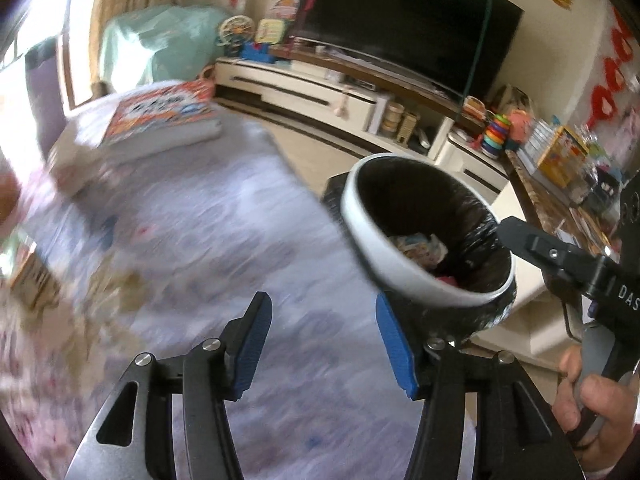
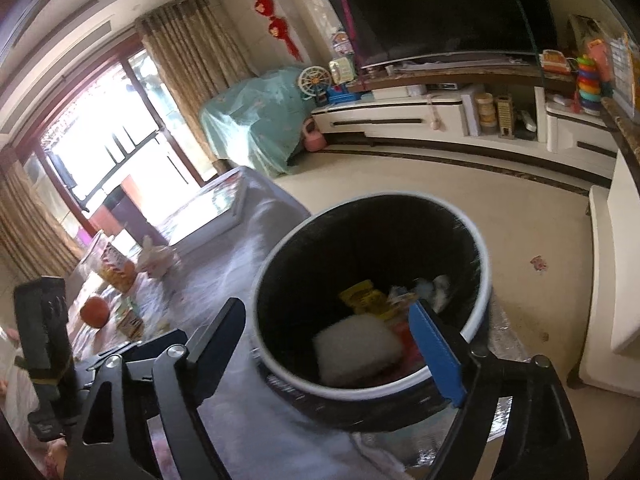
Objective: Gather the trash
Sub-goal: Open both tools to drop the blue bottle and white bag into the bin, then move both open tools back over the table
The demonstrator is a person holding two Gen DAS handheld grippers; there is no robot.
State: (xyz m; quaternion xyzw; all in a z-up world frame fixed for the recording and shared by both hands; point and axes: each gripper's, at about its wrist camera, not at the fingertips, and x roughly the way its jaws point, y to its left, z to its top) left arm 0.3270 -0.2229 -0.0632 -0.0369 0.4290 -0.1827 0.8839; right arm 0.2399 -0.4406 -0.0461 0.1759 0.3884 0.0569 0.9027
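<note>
A round trash bin (image 2: pixel 478 256) with a white rim and black liner stands beside a table covered in a pale patterned cloth (image 1: pixel 224 240). Inside the bin lie a white sponge-like block (image 2: pixel 356 346), a yellow wrapper (image 2: pixel 366 300) and crumpled paper (image 2: pixel 434 286). The right gripper (image 2: pixel 328 340) hovers over the bin's near rim, its jaws wide apart and empty. The left gripper (image 1: pixel 320 340) hangs over the cloth just left of the bin, jaws partly apart with nothing between them. A book with a colourful cover (image 1: pixel 160 116) lies on the table's far end
</note>
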